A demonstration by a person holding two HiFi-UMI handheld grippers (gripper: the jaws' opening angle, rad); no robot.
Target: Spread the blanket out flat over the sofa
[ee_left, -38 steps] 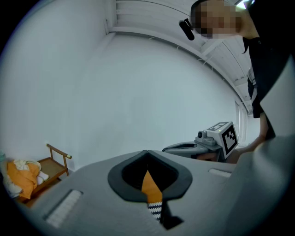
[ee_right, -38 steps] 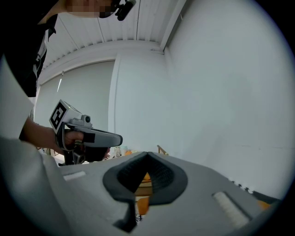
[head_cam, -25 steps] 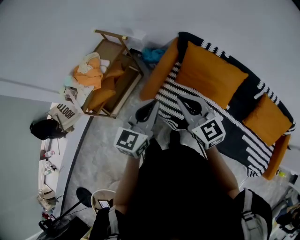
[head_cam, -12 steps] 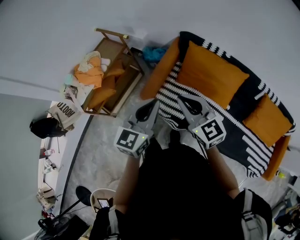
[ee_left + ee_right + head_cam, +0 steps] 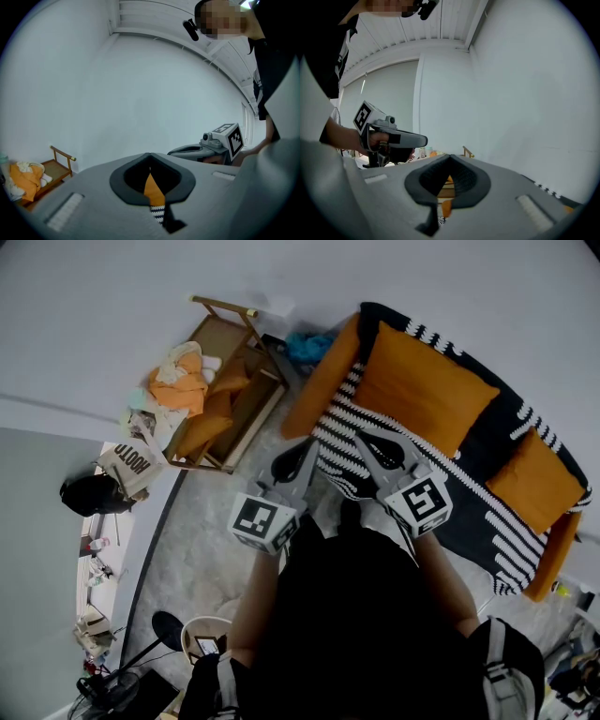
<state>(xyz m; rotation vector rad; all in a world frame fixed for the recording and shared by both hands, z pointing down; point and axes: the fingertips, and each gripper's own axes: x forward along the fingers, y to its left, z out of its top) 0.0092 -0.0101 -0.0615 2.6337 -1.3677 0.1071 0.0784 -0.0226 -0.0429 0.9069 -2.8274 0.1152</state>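
A black blanket (image 5: 483, 442) with white stripes lies over the orange sofa (image 5: 316, 385), reaching from the backrest down over the front edge. Two orange cushions (image 5: 417, 385) (image 5: 532, 479) rest on top of it. My left gripper (image 5: 303, 450) hangs just off the sofa's left front corner, shut and empty. My right gripper (image 5: 362, 439) hovers over the striped blanket edge, also shut with nothing in it. In the left gripper view the closed tips (image 5: 149, 154) frame a slice of orange sofa and striped blanket (image 5: 158, 213); the right gripper (image 5: 220, 143) shows beside them. The right gripper view shows shut jaws (image 5: 450, 156).
A wooden rack (image 5: 225, 381) with orange and white cloths stands left of the sofa. A teal cloth (image 5: 306, 348) lies behind the sofa arm. A printed paper bag (image 5: 131, 465) and a black bag (image 5: 84, 495) sit by the wall. A round stool (image 5: 202, 638) is near the person's legs.
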